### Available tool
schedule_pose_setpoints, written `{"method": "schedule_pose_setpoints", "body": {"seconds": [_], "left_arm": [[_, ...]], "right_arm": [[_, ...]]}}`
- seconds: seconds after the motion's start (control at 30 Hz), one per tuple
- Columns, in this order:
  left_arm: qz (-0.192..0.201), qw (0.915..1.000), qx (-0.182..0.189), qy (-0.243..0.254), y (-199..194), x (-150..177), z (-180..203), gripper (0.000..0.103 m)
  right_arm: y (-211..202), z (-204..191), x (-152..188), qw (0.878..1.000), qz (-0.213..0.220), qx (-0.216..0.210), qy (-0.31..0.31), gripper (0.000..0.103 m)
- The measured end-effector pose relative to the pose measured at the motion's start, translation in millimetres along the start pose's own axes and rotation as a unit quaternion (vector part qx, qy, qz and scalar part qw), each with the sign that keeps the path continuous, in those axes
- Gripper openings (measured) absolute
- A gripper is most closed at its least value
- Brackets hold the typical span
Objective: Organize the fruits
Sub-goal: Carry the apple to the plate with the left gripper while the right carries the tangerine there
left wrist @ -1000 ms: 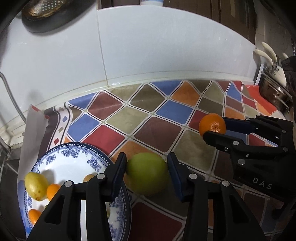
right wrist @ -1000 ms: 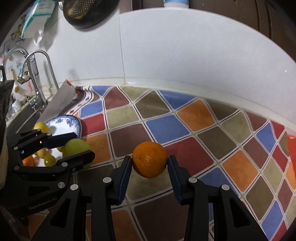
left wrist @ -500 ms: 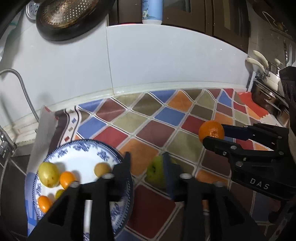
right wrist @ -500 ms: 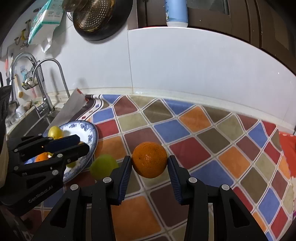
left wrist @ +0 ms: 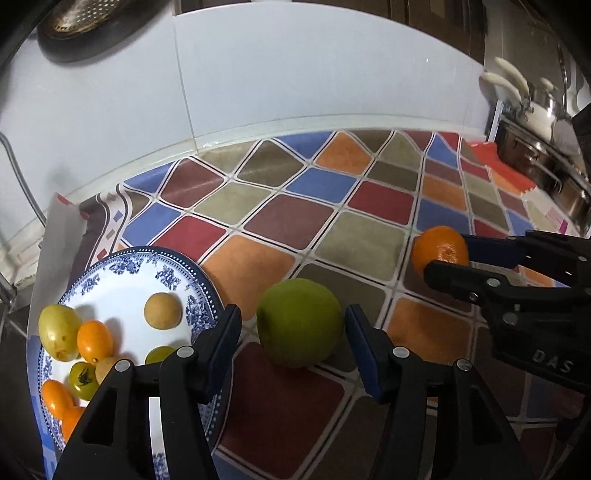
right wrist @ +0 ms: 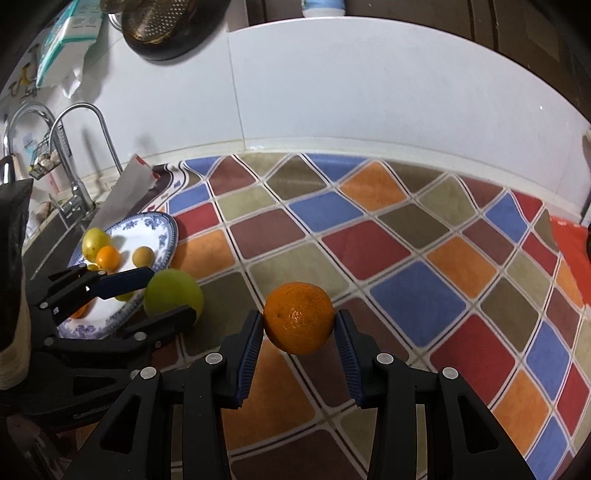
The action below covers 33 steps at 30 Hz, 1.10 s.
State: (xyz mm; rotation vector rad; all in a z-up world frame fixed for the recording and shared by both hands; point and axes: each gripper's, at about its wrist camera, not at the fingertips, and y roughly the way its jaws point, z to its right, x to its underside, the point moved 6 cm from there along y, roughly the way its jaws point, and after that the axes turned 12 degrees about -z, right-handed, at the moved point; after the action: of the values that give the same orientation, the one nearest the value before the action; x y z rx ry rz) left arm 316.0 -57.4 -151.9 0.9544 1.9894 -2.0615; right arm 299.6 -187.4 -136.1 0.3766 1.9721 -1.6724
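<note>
A green apple (left wrist: 300, 322) rests on the patterned counter mat, just right of the blue-and-white plate (left wrist: 122, 266). My left gripper (left wrist: 293, 341) is open with a finger on each side of the apple and small gaps to it. The apple also shows in the right wrist view (right wrist: 173, 295). My right gripper (right wrist: 299, 341) is shut on an orange (right wrist: 299, 316) and holds it above the mat. The orange also shows in the left wrist view (left wrist: 439, 253). The plate holds several small fruits: yellow-green, orange and tan ones (left wrist: 162, 311).
The plate (right wrist: 166, 236) sits at the mat's left end beside a sink with a tap (right wrist: 74, 155). A white tiled wall (left wrist: 295, 74) runs behind the counter. Pots (left wrist: 543, 147) stand at the far right. A colander (right wrist: 162, 26) hangs on the wall.
The left gripper let the green apple go; it dropped onto the mat, and the open jaws now stand around it. The right gripper kept hold of the orange.
</note>
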Motion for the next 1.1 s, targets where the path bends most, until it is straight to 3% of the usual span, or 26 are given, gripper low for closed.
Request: {"method": "schedule_pose_setpoints", "body": {"seconds": [0.2,0.57,1.1], "left_arm": [[-0.005,0.9999,-0.003,0.009,10,-3,1,0.048],[-0.004,0.9999,0.0,0.011,8,-3,3,0.048],[0.041,0.9991,0.01,-0.009,-47,3,1,0.048]], "right_arm": [[9,4,5,1.0,-0.012,-0.006,0.011,0.041],[9,5,8,1.0,-0.015,-0.007,0.016,0.041],[-31,-6,8,1.0,0.021,-0.007,0.011,0.041]]}}
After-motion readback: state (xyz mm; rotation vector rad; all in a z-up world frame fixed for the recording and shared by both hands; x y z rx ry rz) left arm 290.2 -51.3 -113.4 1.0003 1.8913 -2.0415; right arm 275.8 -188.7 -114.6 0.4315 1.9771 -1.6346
